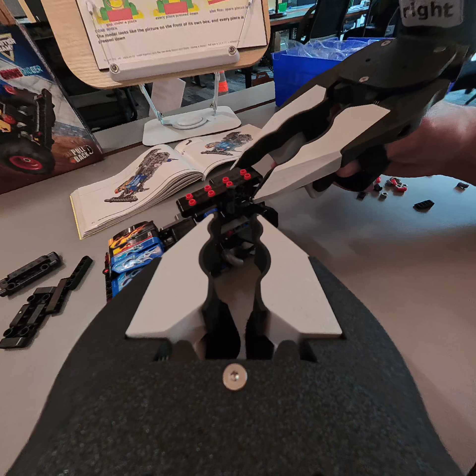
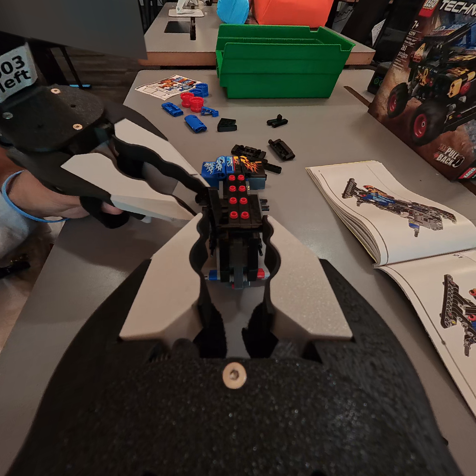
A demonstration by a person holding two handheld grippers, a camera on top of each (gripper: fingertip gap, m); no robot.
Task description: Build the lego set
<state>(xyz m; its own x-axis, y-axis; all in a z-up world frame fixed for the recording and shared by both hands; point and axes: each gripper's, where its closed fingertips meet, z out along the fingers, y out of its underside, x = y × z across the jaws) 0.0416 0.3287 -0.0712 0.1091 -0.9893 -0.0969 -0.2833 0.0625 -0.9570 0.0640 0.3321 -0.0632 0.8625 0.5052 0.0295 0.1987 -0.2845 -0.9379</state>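
A black Lego chassis assembly with rows of red pins on top is held above the grey table. My left gripper is shut on its side, the fingers close around the dark middle part. My right gripper is shut on the chassis from its end, one finger on each flank. In the left wrist view the right gripper comes in from the upper right over the chassis end. In the right wrist view the left gripper comes in from the left.
A blue and black flame-stickered panel piece lies just behind the chassis. An open instruction booklet, the set's box, a green bin, blue and red parts, black beams, small pins, a blue bin and a page stand surround it. Both grippers' tips are close together, under 4 cm apart.
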